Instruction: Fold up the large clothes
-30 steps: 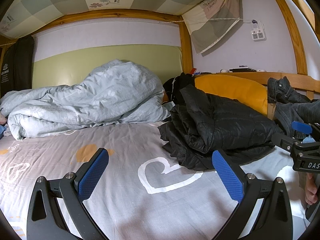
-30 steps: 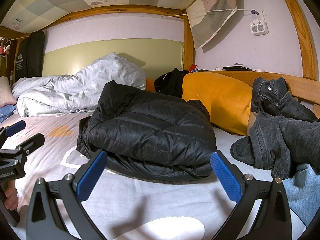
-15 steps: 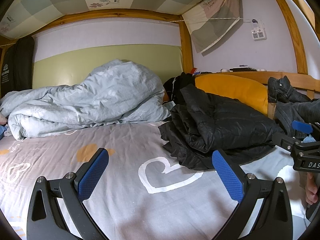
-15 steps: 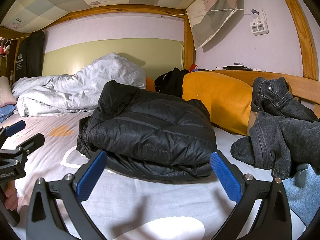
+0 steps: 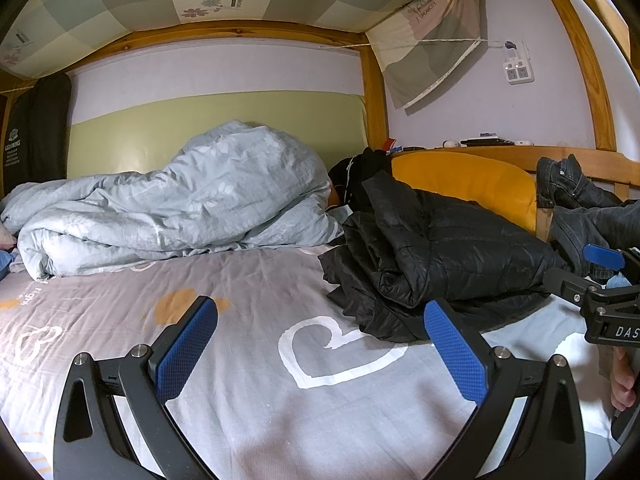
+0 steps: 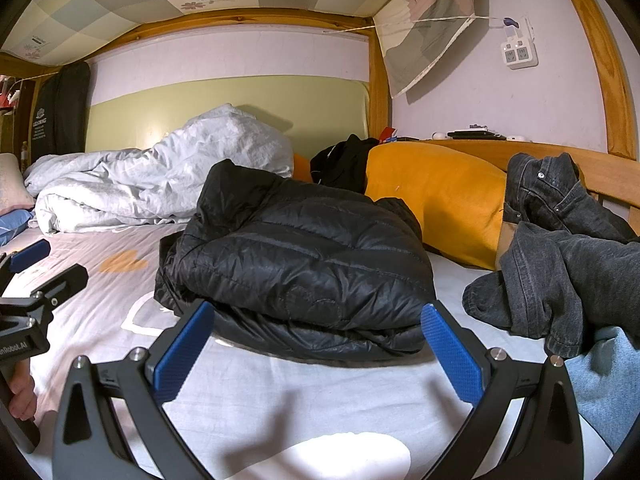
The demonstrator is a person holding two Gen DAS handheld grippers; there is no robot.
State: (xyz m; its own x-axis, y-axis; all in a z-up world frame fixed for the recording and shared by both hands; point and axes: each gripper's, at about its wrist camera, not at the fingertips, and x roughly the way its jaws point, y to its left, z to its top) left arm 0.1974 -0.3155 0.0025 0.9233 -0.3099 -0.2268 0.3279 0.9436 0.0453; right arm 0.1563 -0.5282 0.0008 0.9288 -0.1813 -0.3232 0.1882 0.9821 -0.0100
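The black puffer jacket (image 6: 304,264) lies folded in a bulky, wrinkled stack on the bed (image 6: 280,392); my left gripper (image 5: 320,344) and right gripper (image 6: 316,344) both gape empty.

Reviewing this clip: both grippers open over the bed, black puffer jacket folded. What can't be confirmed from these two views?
- Black puffer jacket: far side and underside hidden by its own bulk in both views; fold neatness unverifiable.
- Dark jeans: cut off by the right wrist view's edge.
- Black garment behind the jacket: mostly hidden by the jacket and grey duvet.
- Shelf items: too small to identify.
- Hand holding the right gripper: cut off by the left wrist view's edge.
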